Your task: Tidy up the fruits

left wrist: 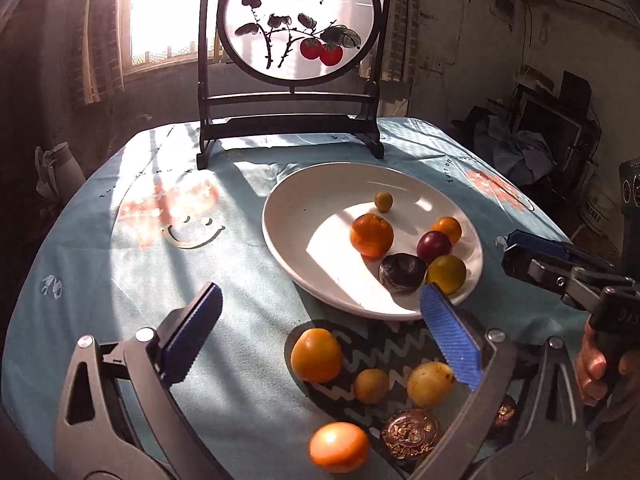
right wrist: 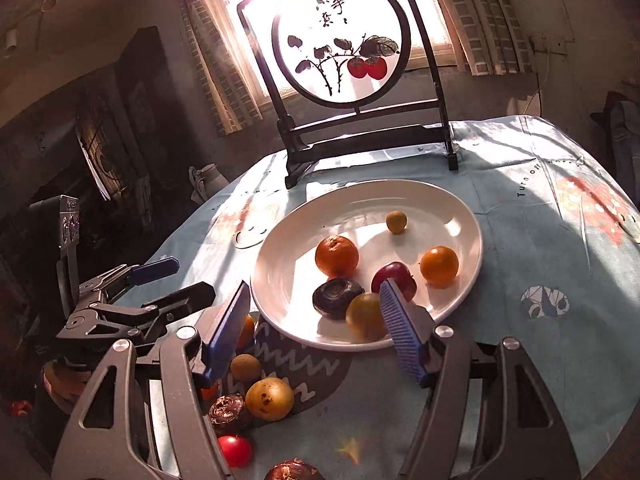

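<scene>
Left wrist view: the left gripper (left wrist: 320, 328) stands wide open over the blue tablecloth (left wrist: 120, 264), nothing between its blue pads (left wrist: 450, 336). The white plate (left wrist: 296, 216) sits ahead, in front of a dark-framed round screen (left wrist: 298, 20) painted with red fruit. On the plate lie a small yellow-green fruit (left wrist: 383, 201), a large orange (left wrist: 371, 235), a smaller orange (left wrist: 447, 229), a red plum (left wrist: 433, 246), a dark purple fruit (left wrist: 402, 272) and a yellow fruit (left wrist: 446, 274), the last three touching one another. Nearer the camera, on a dark zigzag mat (left wrist: 384, 344), rest a yellow-orange fruit (left wrist: 316, 355), a small tan fruit (left wrist: 371, 385), a spotted yellow fruit (left wrist: 430, 383) and a brown foil-wrapped ball (left wrist: 410, 434). An orange fruit (left wrist: 339, 447) lies just off the mat on the cloth. The right gripper (left wrist: 520, 256) shows at the right edge, held by a hand (left wrist: 592, 360).

Right wrist view: the right gripper (right wrist: 316, 332) is open, nothing clamped. Its right pad (right wrist: 400, 332) overlaps the yellow fruit (right wrist: 366, 314) and red plum (right wrist: 396, 276) at the plate's (right wrist: 280, 272) near rim; contact cannot be told. Its left pad (right wrist: 226, 332) hangs over the mat (right wrist: 304, 364). The left gripper (right wrist: 176, 280) appears at left, jaws apart. A red fruit (right wrist: 235, 450) lies at the bottom.
</scene>
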`<move>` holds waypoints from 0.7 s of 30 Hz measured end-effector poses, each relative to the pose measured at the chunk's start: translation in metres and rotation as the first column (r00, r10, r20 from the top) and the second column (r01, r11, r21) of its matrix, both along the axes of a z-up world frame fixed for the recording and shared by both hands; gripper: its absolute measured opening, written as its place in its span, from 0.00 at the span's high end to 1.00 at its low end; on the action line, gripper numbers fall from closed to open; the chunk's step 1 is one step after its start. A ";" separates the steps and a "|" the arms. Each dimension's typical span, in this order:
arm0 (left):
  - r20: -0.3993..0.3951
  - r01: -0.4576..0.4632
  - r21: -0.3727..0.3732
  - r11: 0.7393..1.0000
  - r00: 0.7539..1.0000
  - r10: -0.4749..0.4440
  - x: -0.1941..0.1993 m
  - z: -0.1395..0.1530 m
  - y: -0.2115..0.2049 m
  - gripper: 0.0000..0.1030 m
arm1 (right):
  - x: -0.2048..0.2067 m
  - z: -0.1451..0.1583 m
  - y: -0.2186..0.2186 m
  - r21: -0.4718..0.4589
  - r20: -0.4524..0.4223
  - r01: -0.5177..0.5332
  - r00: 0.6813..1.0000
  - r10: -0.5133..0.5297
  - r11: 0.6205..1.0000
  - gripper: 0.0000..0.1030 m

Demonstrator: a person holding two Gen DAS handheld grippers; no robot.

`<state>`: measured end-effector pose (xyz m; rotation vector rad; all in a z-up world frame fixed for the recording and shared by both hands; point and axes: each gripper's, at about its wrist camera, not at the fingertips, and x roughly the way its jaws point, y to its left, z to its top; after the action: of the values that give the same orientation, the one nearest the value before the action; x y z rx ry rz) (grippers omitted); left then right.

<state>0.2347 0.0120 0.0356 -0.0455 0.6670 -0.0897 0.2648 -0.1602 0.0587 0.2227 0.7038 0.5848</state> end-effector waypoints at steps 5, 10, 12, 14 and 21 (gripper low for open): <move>-0.009 0.000 -0.006 1.000 1.000 0.000 -0.030 -0.007 0.005 0.02 | -0.021 -0.005 0.004 -0.022 -0.034 -0.015 0.999 0.015 1.000 0.34; -0.012 -0.021 0.018 1.000 1.000 0.021 -0.047 -0.013 0.007 0.02 | -0.043 -0.019 0.001 -0.043 -0.114 -0.064 0.992 0.059 0.997 0.34; -0.032 -0.022 0.011 1.000 0.999 0.022 -0.051 -0.016 0.008 0.02 | -0.061 -0.022 0.000 -0.056 -0.118 -0.078 0.990 0.071 0.995 0.34; -0.050 -0.026 0.006 1.000 0.998 0.027 -0.053 -0.019 0.011 0.02 | -0.086 -0.020 0.001 -0.074 -0.102 -0.086 0.992 0.078 0.994 0.34; -0.063 -0.044 -0.074 0.996 0.997 0.039 -0.063 -0.024 0.026 0.02 | -0.146 -0.032 0.027 -0.274 -0.093 -0.089 0.994 0.065 0.958 0.38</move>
<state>0.1714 0.0379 0.0120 -0.1348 0.7238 -0.0735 0.1188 -0.1328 0.0272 -0.0429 0.8695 0.5458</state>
